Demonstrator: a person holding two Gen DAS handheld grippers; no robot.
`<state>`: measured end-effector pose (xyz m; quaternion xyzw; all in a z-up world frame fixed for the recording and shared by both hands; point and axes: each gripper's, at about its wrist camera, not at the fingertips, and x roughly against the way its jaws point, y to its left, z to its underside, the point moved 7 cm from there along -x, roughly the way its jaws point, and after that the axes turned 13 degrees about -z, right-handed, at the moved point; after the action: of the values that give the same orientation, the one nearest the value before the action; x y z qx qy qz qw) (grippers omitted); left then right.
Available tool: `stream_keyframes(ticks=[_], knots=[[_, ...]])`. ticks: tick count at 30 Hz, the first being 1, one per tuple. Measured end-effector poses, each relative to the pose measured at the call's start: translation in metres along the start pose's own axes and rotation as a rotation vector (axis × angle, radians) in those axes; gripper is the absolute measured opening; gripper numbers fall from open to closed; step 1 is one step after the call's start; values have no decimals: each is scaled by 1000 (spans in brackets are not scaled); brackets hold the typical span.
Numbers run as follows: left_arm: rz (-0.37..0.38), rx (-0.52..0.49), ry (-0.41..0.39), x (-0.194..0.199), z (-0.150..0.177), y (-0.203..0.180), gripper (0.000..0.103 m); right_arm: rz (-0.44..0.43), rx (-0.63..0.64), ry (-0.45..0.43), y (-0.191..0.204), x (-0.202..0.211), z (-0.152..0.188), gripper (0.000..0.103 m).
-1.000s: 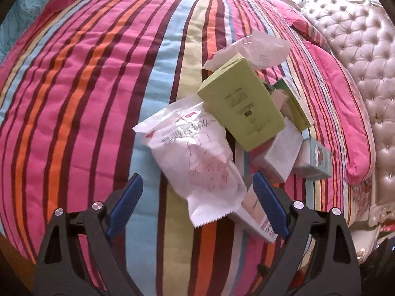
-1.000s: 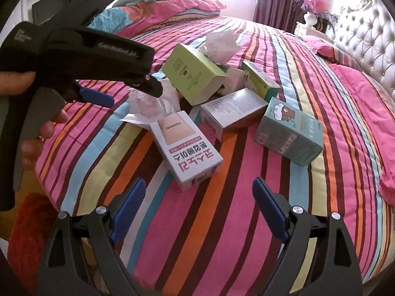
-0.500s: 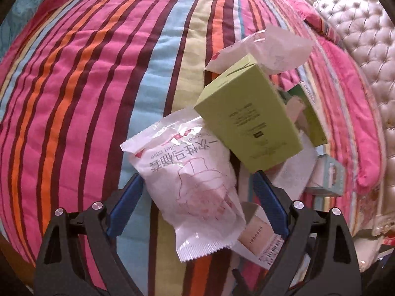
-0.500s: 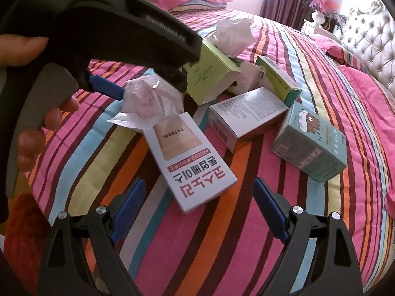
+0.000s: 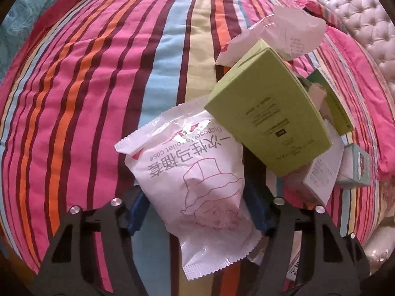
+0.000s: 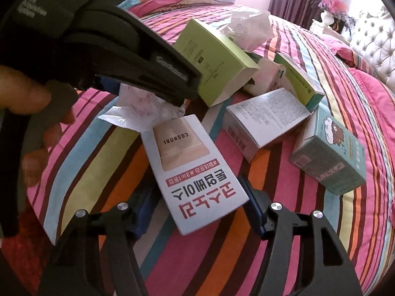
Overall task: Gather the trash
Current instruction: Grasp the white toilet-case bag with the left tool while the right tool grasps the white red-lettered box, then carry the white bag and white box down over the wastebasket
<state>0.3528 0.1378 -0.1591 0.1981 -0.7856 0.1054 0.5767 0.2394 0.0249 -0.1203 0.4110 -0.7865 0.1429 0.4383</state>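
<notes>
Left tongs (image 5: 197,212) just closing, clenched on white wrapper (image 5: 195,182); right tongs (image 6: 197,212) likewise closing, clenched on white box (image 6: 197,172).

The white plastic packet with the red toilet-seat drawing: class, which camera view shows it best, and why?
The left wrist view. There the white plastic packet fills the centre, print readable, lying on the striped bedspread between the left gripper jaws. The right wrist view shows only a crumpled corner under the left gripper's black body.
</notes>
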Motion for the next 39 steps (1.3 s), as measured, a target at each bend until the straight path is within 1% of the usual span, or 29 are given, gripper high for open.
stream_keyframes(ticks=[4,7,14,19,21,24,27,31,34,39], knots=[[12,-39,-40,8,11,9,65,13,-6,-11,1,10,10,59],[22,-68,-75,17,26,17,65,26,-32,-26,-2,22,17,59],[53,-81,-120,37,63,38,65,34,-104,-89,-4,59,34,59],[87,-95,-165,61,104,54,65,33,-147,-120,-14,74,39,59],[104,-99,-175,71,121,57,65,19,-175,-130,-14,78,45,59],[117,-114,-187,81,141,59,65,11,-195,-140,-9,87,56,59],[126,-154,-205,95,166,58,65,5,-197,-146,-1,96,64,59],[146,-196,-210,106,197,52,65,7,-191,-145,9,105,75,59],[136,-226,-210,107,219,49,65,11,-184,-141,17,111,86,59],[158,-259,-157,101,263,44,65,12,-192,-136,27,122,108,59]])
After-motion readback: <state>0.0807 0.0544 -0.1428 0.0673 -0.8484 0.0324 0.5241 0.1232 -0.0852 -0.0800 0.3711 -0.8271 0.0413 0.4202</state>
